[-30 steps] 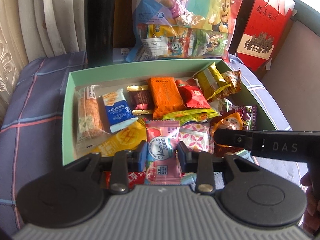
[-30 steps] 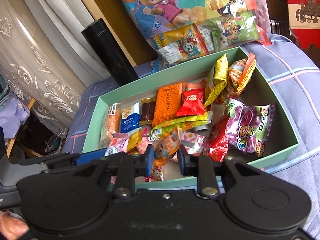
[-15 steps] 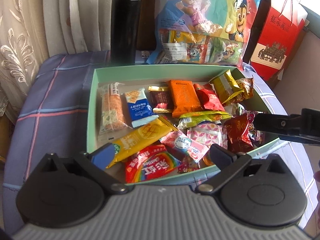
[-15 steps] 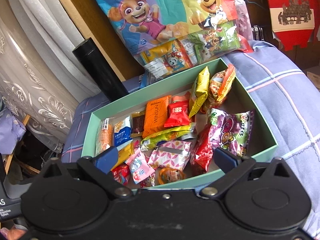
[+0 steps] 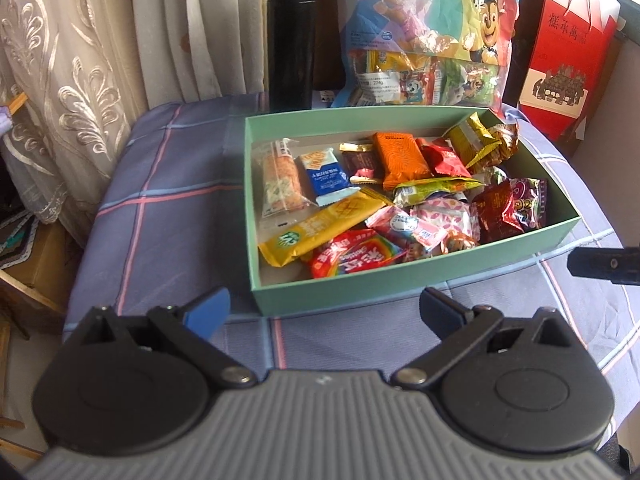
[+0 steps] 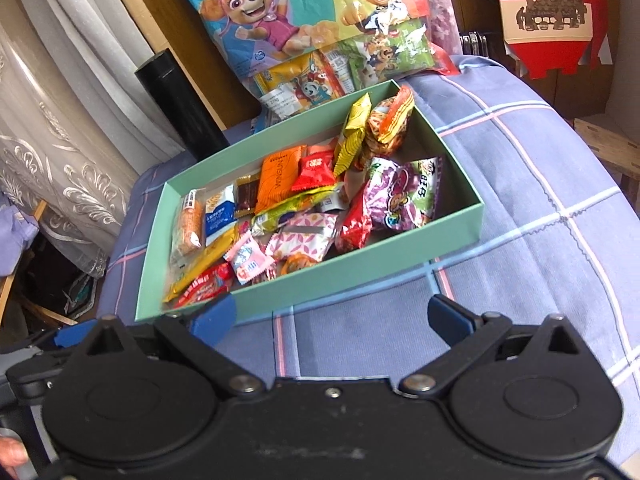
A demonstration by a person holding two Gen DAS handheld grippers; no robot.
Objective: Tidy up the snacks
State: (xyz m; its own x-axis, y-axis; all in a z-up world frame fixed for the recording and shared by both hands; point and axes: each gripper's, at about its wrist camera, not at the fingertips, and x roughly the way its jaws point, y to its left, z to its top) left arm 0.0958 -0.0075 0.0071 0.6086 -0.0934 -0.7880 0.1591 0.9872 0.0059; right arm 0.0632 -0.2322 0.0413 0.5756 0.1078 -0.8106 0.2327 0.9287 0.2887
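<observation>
From the left wrist, the left gripper hangs spread wide and empty above a blue-violet checked cloth with pink and pale lines, draped over a rounded surface. Ahead of it on the cloth sits the mint-green box, holding the snacks in a loose heap: a yellow bar, a red rainbow packet, a blue-and-white biscuit pack and an orange packet among them. Behind the box stand a black flask, a large cartoon-dog snack bag and a red gift box; embroidered cream curtains fill the left side. From the right wrist, the right gripper is likewise spread wide with nothing between its fingers, over the same cloth just short of the box's near wall. A purple bag lies at the box's right end, and a yellow packet leans upright against the far wall. Sheer curtains hang at the left, the flask tilted in this view beside them.
</observation>
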